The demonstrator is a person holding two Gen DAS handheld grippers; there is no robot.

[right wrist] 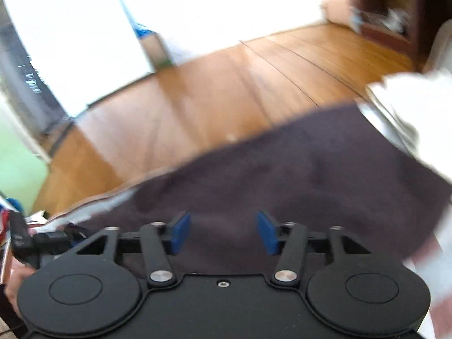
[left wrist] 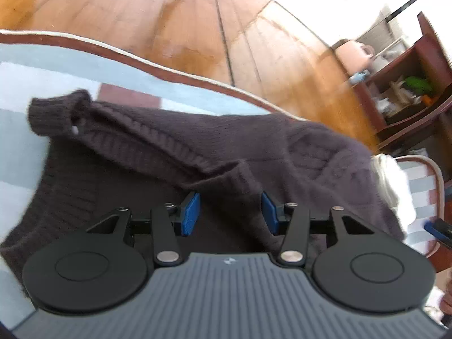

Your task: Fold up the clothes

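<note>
A dark purple-brown knit sweater (left wrist: 175, 152) lies spread on a blue-and-white striped bed cover (left wrist: 34, 65). One ribbed sleeve cuff (left wrist: 56, 113) points to the upper left. Another ribbed fold (left wrist: 234, 180) lies just ahead of my left gripper (left wrist: 230, 213), which is open and hovers over the sweater with its blue pads apart. In the right wrist view, blurred, the same sweater (right wrist: 296, 175) fills the lower half. My right gripper (right wrist: 223, 233) is open over it with nothing between its blue pads.
A white garment (left wrist: 395, 186) lies at the sweater's right side, also seen as white cloth (right wrist: 409, 104). The bed's edge (left wrist: 175, 73) drops to a wooden floor (left wrist: 197, 28). A dark wooden shelf unit (left wrist: 409, 93) stands at the right. A white door (right wrist: 73, 36) lies beyond the floor.
</note>
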